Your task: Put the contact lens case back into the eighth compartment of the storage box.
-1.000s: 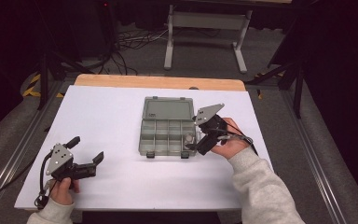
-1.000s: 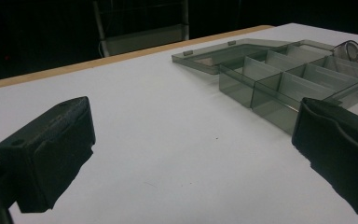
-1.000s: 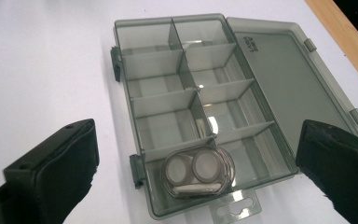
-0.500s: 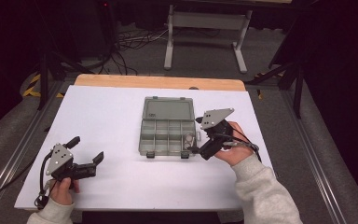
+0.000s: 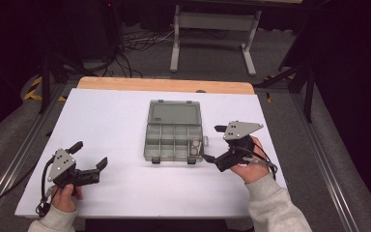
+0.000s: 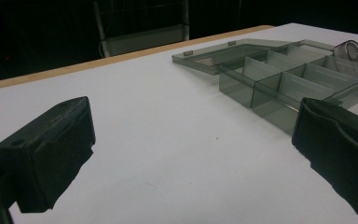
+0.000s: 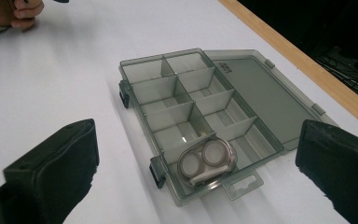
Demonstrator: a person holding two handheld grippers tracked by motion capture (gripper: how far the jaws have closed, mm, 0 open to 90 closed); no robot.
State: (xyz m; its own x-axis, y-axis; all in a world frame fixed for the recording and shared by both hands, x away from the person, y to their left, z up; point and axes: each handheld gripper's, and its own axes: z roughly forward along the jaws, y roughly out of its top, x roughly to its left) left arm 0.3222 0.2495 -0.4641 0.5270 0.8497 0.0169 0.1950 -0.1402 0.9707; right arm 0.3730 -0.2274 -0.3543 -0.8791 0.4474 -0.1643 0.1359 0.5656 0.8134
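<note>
A grey see-through compartment box (image 5: 166,137) lies open mid-table, its lid flat on the far side. A small clear case with two round wells (image 5: 196,145) rests in the near right compartment, tilted on a divider (image 7: 207,161). My right gripper (image 5: 217,145) is open just right of the box, jaws wide and pointing at the box (image 7: 191,100) with nothing between them. My left gripper (image 5: 89,154) stands open over bare table near the front left, well apart from the box (image 6: 279,81). The case's rim (image 6: 352,49) peeks above the box's far end.
The white table top (image 5: 116,116) has a wooden strip (image 5: 164,85) along its far edge. Beyond it are cables and a metal stand on the dark floor. The hand holding the left gripper (image 7: 21,11) lies at the top left of the right gripper view.
My right gripper has drawn back a little from the box's near right corner, toward the right and the front edge. The left gripper has stayed put.
</note>
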